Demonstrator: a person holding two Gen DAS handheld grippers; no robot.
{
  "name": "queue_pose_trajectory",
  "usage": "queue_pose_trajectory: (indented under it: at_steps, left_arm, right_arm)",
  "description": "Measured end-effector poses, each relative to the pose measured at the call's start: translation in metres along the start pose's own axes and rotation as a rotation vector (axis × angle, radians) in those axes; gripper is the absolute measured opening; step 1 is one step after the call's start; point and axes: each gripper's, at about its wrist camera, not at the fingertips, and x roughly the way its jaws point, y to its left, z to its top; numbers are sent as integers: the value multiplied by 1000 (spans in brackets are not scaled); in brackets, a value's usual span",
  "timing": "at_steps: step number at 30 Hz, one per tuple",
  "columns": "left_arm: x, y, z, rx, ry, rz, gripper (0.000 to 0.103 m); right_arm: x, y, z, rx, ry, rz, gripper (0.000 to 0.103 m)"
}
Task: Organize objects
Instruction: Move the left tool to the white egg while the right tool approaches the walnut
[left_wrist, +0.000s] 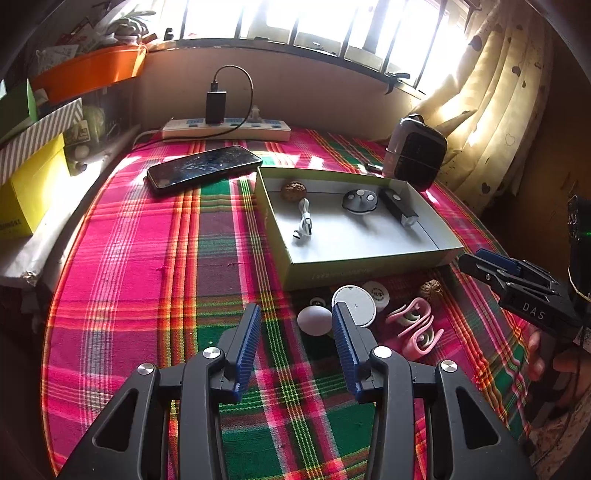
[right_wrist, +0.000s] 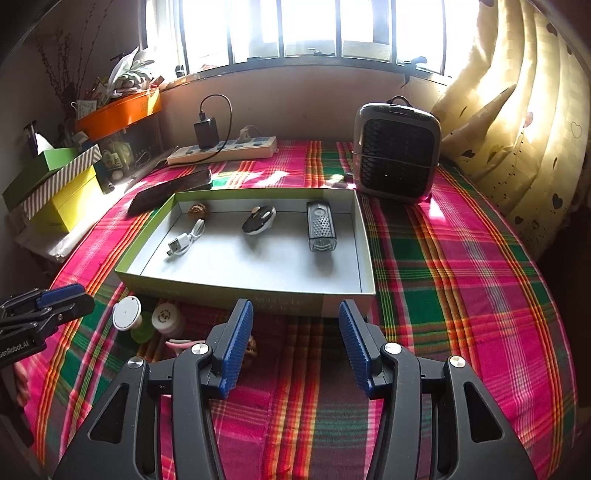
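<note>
Plaid cloth is still carrying loose bits just before the box (right_wrist: 332, 302): egg (left_wrist: 314, 320), discs, pink clips (left_wrist: 413, 325). I'm holding my left tool (left_wrist: 297, 325) and right tool (right_wrist: 295, 325) released, empty. Next, I judge, I'm straddling the egg.

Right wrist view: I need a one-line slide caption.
Open right gripper hovers before a shallow box holding a cable, walnut and small gadgets.
</note>
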Motion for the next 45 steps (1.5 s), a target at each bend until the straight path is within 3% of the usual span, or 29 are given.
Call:
queue_pose_trajectory:
  at_steps: [7, 15, 30, 45]
  left_arm:
    - [9, 2, -11, -1, 36, -36, 40]
    - [20, -1, -10, -3, 59, -26, 40]
    - [38, -6, -3, 8, 81, 3, 42]
    - [47, -11, 4, 19, 78, 31, 42]
  right_arm:
    - [-2, -4, -15, 15, 25, 5, 50]
    - [1, -4, -20, -2, 34, 43, 50]
    - [21, 6, -18, -46, 68, 175, 51]
    - [29, 8, -12, -77, 84, 160, 56]
